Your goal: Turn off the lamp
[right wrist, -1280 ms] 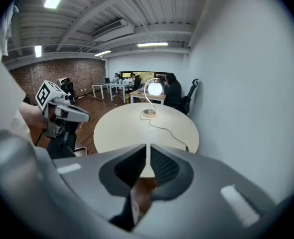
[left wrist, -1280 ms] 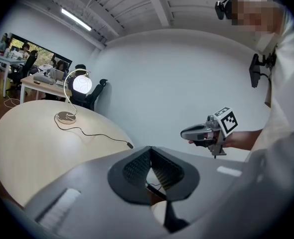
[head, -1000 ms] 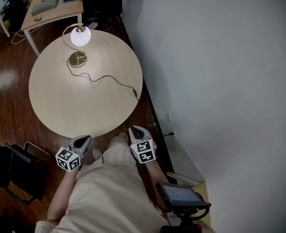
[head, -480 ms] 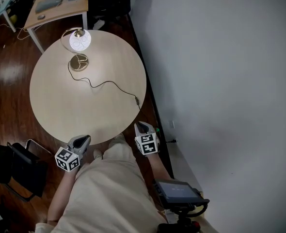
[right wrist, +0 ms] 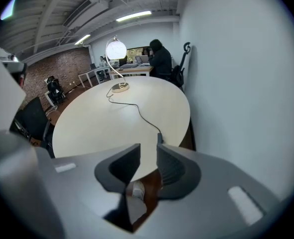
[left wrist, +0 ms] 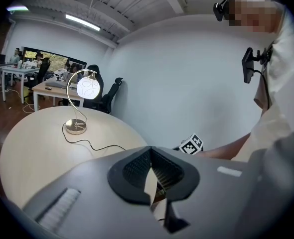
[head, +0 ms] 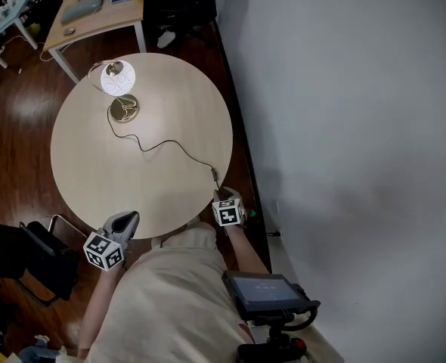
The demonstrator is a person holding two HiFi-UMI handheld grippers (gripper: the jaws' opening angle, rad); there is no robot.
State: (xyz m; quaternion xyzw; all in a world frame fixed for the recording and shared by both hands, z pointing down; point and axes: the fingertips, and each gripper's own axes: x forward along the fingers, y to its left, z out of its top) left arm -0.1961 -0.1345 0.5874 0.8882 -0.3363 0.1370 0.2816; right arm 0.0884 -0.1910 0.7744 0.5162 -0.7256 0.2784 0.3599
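The right tool (head: 224,200) points steeply down at the near edge of the tabletop (head: 132,184), and its jaws are opening: the right gripper view shows a clear gap between the two pads, through which only the tabletop rim and the floor below appear, so nothing is pinched. Just ahead of its fingertips, at the edge of the tabletop, lies a small dark block (head: 215,175) set in the line of the cord (head: 170,144); it is probably the inline switch, though it is too small to confirm. The block sits beyond the pads, not between them. The left tool (head: 126,221) hangs at the same near edge, well to the left of the right tool, with its jaws pressed together at the tips and empty, as the left gripper view shows. From the block the cord winds away from the right tool across the tabletop to the round brass base (head: 123,109) of the lamp (head: 118,78), which stands at the far side, well apart from both tools. Its globe glows white in all three views, so the lamp is on and the task is not yet done. Judged from this arrangement, the approach to the switch is nearly complete. What is left is to bring the spread pads onto the block, operate it, and verify that the globe goes dark.
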